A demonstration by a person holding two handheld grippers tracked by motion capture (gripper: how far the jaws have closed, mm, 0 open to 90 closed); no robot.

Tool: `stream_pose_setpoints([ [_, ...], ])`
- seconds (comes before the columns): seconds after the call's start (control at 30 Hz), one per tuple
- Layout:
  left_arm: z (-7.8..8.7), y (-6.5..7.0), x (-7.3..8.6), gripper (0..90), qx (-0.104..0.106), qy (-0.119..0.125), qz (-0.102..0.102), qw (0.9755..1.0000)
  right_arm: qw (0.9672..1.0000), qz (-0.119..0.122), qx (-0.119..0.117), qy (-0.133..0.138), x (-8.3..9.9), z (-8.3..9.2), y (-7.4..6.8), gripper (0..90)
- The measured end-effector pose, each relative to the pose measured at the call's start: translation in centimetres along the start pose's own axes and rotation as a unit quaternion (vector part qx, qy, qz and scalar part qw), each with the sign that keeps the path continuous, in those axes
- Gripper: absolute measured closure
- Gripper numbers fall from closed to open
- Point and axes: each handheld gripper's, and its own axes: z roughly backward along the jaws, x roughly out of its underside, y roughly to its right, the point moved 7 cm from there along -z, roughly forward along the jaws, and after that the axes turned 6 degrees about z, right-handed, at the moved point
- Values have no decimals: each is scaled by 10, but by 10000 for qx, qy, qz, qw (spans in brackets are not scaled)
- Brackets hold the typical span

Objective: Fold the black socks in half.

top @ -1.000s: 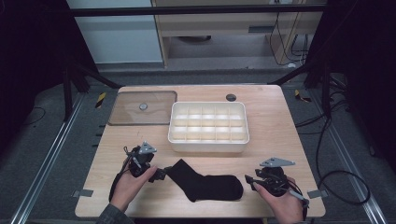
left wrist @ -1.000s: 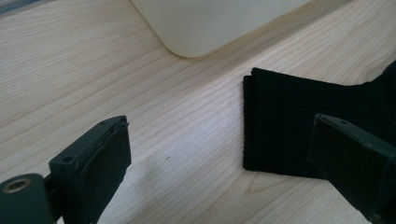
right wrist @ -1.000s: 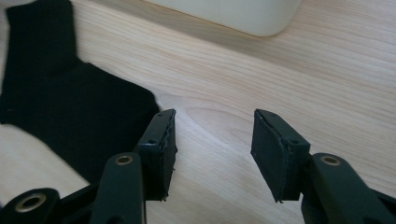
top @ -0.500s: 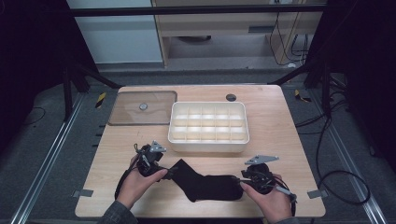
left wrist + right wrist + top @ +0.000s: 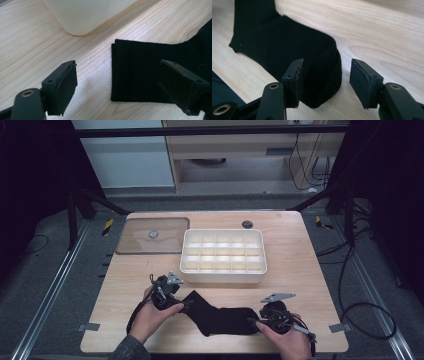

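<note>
Black ribbed knit sock (image 5: 220, 317) lies flat near the front edge of the light wooden tabletop (image 5: 300, 265), just before the white compartmented plastic box (image 5: 223, 255). The left gripper (image 5: 117, 82), its jaws just closing, straddles the cuff without pinching it. The right gripper (image 5: 324, 82), its jaws just opening, brackets the toe, likely so both ends can be lifted together.

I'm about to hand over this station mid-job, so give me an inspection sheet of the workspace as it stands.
Surface: light wooden table, flat, dry.
Job's things: black ribbed fabric sock lying flat near the front edge.
Clutter: white plastic compartment tray behind the sock; clear brownish lid at back left.
Grippers: left hand-held gripper open astride the sock's cuff, jaws just been closing; right hand-held gripper open around the toe, jaws just been opening.
Cables: black cable on the floor at right.
Surroundings: dark metal frame, cabinets behind.
</note>
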Motion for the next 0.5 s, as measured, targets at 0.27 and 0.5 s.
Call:
stream_pose_setpoints([
  [0.27, -5, -4, 2, 163, -74, -63, 91, 9999, 9999, 94, -115, -56, 4, -4, -2, 748],
  [0.5, -12, -6, 10, 330, 11, -297, 77, 9995, 9997, 185, -176, -11, 4, -2, -2, 820],
])
